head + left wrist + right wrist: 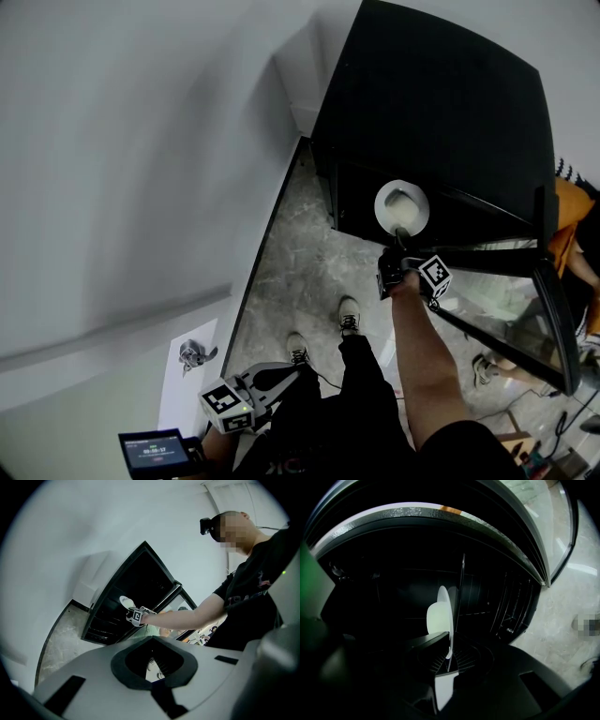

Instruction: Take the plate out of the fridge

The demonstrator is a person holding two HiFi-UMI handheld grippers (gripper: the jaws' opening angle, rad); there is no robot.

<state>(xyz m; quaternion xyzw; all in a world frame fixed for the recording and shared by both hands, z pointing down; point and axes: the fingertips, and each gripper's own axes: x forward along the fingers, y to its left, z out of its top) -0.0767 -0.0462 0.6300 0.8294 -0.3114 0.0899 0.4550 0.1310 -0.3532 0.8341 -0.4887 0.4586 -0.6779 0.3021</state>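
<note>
Plate [401, 207], item one: whereabouts?

— White, round, clamped by its lower rim between the jaws of my right gripper [397, 246]. I hold it in the air at the open front of the black fridge [441, 112]. Whether its far edge reaches past the fridge's front, I cannot tell.

— Attitude?

— In the right gripper view it stands upright and edge-on [439, 616], its rim sunk in the seam where the jaws meet. Behind it is the dark interior, with wire racks [513, 606] along the right wall.

— Item two, the door?

— Glass door [511, 300], standing open on my right, just beside my outstretched forearm [422, 356].

— Item three?

— My left gripper [295, 370], held low by my left hip, well apart from the fridge. Its jaws are closed together with nothing between them. In the left gripper view only a shoe and some floor show through the hollow behind their tips [152, 665].

— Sundries?

— Grey marbled floor [300, 244]. Two pale shoes [349, 315], mine. White wall [112, 169] on the left. One small device with a lit screen [155, 448] at the bottom edge, near the left gripper. A second person in orange [574, 220] at the right edge, beyond the door.
</note>
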